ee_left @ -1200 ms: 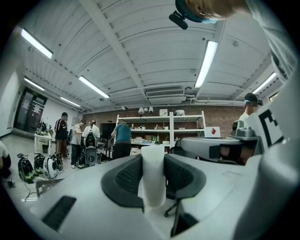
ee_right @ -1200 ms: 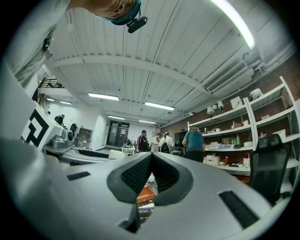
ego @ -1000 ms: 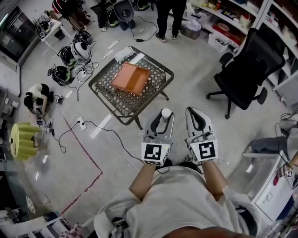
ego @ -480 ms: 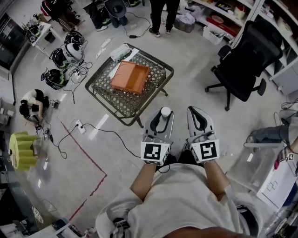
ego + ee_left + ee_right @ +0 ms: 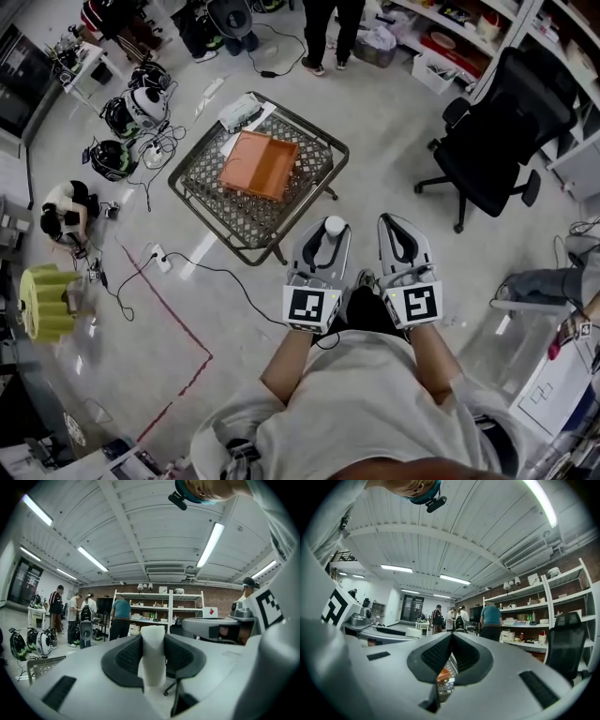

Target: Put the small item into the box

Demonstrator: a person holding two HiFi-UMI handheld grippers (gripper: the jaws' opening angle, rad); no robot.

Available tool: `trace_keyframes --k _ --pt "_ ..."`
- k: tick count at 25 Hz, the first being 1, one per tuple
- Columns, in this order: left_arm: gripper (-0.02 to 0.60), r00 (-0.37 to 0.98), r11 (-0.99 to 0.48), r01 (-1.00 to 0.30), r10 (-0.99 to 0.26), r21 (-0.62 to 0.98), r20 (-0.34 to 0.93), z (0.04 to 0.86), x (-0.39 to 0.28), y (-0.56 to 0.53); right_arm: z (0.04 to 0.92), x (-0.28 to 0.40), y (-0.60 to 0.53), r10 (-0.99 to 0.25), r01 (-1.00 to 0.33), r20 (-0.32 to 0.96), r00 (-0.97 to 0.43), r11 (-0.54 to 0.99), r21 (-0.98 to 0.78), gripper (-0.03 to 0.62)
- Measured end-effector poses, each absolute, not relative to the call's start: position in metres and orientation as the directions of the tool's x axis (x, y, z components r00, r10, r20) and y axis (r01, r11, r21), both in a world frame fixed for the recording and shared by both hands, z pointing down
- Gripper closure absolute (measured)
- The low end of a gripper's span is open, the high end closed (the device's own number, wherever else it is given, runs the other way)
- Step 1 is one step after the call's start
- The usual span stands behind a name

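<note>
Stepping forward, the person nears the orange box (image 5: 260,165) at eleven o'clock, left gripper (image 5: 330,234) pinching the white cylinder (image 5: 334,226) for delivery, right gripper (image 5: 397,225) jaws pressed together, empty.

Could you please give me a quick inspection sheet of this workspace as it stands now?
Surface: wire-mesh table on the floor ahead of the person.
Job's things: orange box open on the table; white cylinder not yet in it.
Clutter: white packet at the table's far corner.
Grippers: left claw shut on the white cylinder; right claw shut, empty.
Cables: black cable across the floor beside the table.
Surroundings: office chair, helmets, shelves, standing people.
</note>
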State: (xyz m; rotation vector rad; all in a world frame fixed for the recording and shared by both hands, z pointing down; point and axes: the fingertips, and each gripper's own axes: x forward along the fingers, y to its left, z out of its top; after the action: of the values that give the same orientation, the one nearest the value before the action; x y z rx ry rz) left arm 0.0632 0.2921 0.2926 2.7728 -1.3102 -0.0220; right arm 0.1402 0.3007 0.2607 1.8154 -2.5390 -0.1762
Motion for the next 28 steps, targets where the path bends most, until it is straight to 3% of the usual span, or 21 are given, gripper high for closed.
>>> trace_keyframes --k 12,28 --pt "0.442 0.547 -0.546 -0.837 -0.837 0.039 0.014 0.279 0.114 0.213 0.250 0.194 0.212 -0.893 -0.899 -0.103 -0.437 0.431 0.082 0.591" --pt "0.440 0.474 -0.474 -0.880 -0.876 0.018 0.086 0.304 0.100 0.141 0.276 0.189 0.128 -0.868 -0.871 -0.075 -0.492 0.492 0.020 0.591"
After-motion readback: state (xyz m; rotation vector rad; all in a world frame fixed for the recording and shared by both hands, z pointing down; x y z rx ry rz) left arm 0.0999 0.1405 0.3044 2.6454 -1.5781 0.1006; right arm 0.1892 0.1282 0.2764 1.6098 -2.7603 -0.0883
